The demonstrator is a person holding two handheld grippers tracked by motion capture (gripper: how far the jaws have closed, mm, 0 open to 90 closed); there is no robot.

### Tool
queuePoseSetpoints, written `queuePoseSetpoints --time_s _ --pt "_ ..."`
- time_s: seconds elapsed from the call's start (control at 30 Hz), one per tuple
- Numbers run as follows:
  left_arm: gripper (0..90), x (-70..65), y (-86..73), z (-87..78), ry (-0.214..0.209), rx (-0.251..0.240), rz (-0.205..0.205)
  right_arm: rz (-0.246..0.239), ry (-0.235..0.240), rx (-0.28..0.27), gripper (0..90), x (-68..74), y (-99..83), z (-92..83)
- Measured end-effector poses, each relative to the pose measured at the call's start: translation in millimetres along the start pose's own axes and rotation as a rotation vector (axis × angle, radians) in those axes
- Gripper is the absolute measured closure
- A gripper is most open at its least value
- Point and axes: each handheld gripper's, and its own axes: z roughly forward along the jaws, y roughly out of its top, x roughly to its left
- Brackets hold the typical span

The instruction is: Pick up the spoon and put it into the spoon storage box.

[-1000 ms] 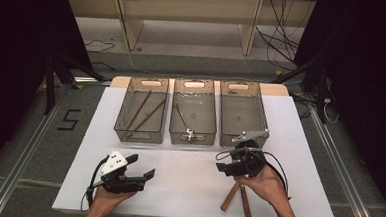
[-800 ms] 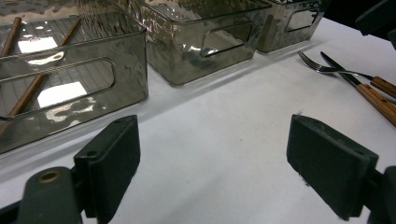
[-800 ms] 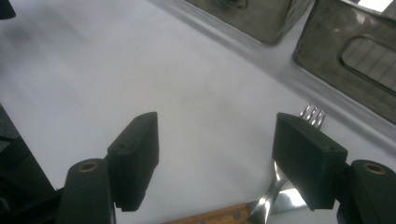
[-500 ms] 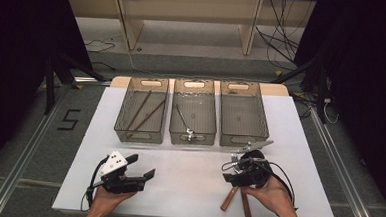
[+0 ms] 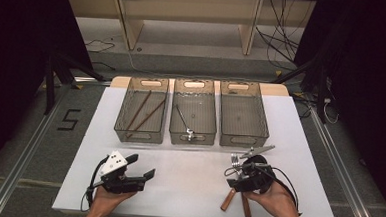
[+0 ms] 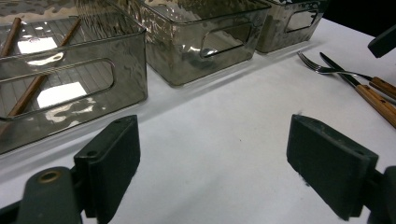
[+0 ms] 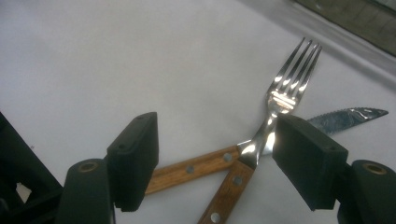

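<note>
Right gripper (image 7: 215,163) hangs wide open and empty over the fork (image 7: 275,112), whose handle crosses the knife (image 7: 348,115) between its jaws, so closing here could pinch both or skid one away.

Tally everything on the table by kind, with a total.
Clear bins: 3
Chopsticks, left bin: 2
Metal utensil, middle bin: 1
Wood-handled fork: 1
Wood-handled knife: 1
Total: 8

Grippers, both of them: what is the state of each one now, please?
Left gripper: open, holding nothing, above the bare table.
Right gripper: open, holding nothing, fingers either side of the crossed fork and knife.
</note>
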Motion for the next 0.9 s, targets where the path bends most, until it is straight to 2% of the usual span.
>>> queuePoseSetpoints --time_s 0.5,0.9 --pt "17.1 0.9 0.4 0.9 0.004 0.002 0.0 0.002 -0.022 0.059 34.4 1.4 -10.5 4.8" --pt "17.1 0.3 0.1 1.2 0.003 0.002 -0.001 0.015 -0.054 0.108 41.2 -0.6 -17.6 5.9"
